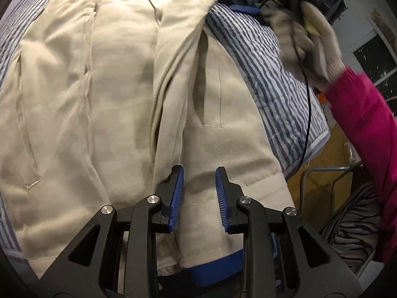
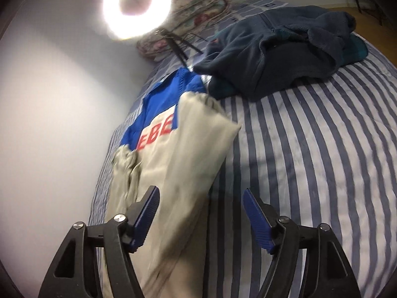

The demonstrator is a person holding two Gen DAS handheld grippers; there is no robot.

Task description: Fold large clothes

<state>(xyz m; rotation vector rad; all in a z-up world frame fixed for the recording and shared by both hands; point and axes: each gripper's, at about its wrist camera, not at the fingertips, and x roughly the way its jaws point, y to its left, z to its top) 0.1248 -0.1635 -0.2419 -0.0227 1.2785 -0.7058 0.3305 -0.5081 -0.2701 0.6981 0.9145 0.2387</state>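
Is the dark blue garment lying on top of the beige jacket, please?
No, the dark blue garment lies on the striped bedcover, beyond the beige jacket's far end.

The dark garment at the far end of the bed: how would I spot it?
Start at the striped bedspread. Past the beige jacket with its blue yoke and red letters lies a crumpled navy fleece. It alone is dark, fuzzy and unfolded.

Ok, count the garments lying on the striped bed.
2 visible. The beige and blue jacket lies along the bed's wall side; the dark navy fleece sits bunched farther back toward the pillows. More may lie outside both views.
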